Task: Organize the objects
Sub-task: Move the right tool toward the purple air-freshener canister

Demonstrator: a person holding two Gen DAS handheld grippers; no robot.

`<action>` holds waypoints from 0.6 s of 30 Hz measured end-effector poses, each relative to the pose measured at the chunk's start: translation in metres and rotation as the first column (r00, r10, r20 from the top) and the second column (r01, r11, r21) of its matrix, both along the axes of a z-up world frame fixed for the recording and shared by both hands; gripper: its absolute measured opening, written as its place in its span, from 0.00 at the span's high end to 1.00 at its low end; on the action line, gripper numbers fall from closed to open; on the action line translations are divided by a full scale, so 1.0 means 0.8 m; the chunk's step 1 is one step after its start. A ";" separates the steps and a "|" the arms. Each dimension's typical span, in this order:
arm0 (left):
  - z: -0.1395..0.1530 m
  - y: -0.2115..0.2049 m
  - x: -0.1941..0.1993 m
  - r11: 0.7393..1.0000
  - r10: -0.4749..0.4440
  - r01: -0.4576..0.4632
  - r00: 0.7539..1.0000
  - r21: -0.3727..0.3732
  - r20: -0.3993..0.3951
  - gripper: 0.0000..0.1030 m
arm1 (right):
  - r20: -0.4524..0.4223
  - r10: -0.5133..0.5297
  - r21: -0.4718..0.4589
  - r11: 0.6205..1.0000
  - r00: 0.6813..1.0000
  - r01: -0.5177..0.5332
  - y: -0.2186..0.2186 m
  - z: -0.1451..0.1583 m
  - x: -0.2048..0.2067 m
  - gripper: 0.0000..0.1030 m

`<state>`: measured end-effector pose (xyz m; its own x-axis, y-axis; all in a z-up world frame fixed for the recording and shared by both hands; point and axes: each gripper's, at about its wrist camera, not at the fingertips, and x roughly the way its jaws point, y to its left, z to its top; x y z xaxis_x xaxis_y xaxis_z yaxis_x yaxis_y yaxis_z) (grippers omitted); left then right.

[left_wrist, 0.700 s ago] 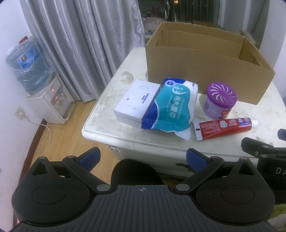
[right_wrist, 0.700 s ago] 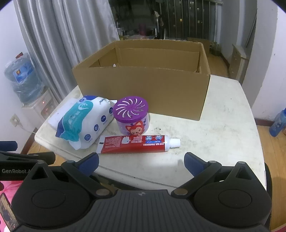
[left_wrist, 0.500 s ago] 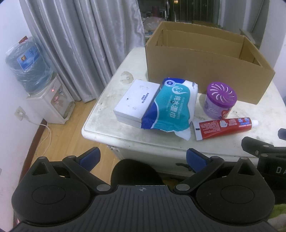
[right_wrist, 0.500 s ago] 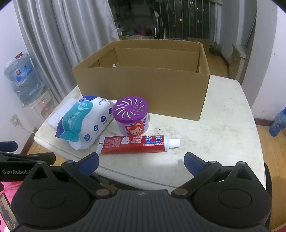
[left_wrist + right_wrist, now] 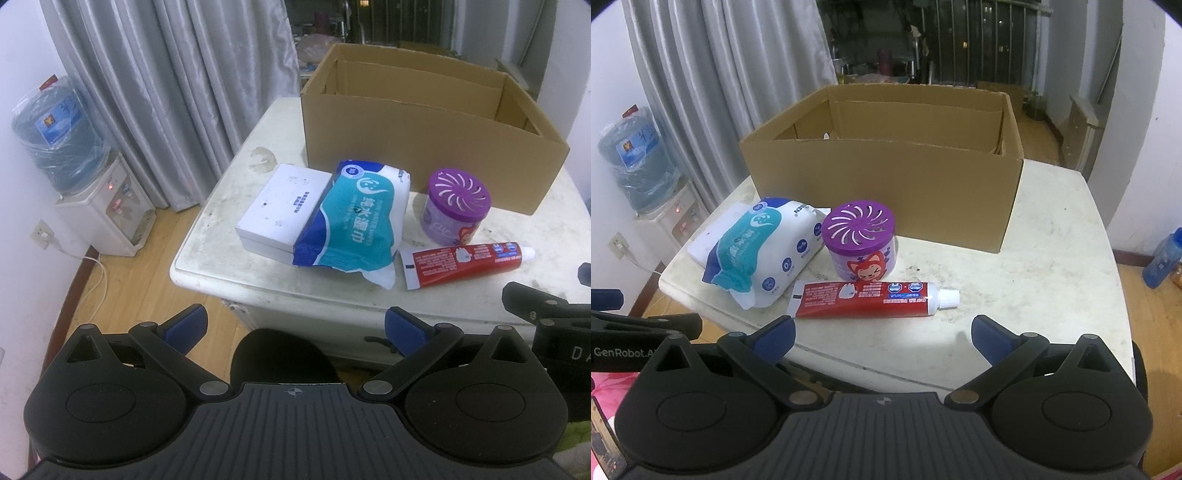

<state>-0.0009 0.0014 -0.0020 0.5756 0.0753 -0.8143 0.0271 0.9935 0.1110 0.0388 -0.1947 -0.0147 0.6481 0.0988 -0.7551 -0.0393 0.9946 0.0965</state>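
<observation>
Cool indoor light, sharp, fisheye-bent edges.

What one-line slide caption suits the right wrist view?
Open right gripper faces a red toothpaste tube, purple air freshener, wipes pack and cardboard box.

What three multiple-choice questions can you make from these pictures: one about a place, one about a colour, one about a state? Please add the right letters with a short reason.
1. Where does the toothpaste tube lie?
A. Inside the cardboard box
B. On the table, in front of the purple-lidded jar
C. On top of the wipes pack

2. What colour is the lid of the jar?
A. Green
B. Purple
C. Yellow

3. How is the right gripper now?
A. Open, holding nothing
B. Shut on the toothpaste tube
C. Shut on the jar

Answers:
1. B: the tube is flat on the table, nearer the camera than the jar, outside the cardboard box.
2. B: the slotted lid is purple.
3. A: its blue fingertips stand wide apart with nothing between them.
</observation>
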 end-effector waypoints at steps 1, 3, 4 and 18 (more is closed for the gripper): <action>0.000 0.000 0.000 1.000 -0.001 0.001 1.000 0.000 0.000 0.00 | 0.000 -0.001 -0.001 1.000 1.000 0.001 0.000 0.000 0.000 0.00; 0.000 0.000 0.000 1.000 -0.001 0.001 1.000 0.000 -0.001 0.00 | -0.001 -0.001 -0.001 1.000 1.000 0.001 0.000 0.000 0.000 0.00; 0.000 0.000 0.000 1.000 -0.001 0.001 1.000 0.000 0.000 0.00 | -0.002 -0.002 -0.001 1.000 1.000 0.002 0.000 0.000 0.001 0.00; 0.000 -0.001 0.013 1.000 -0.020 0.020 1.000 -0.001 -0.004 0.00 | -0.021 -0.029 -0.012 1.000 0.999 0.029 -0.002 -0.005 0.011 0.00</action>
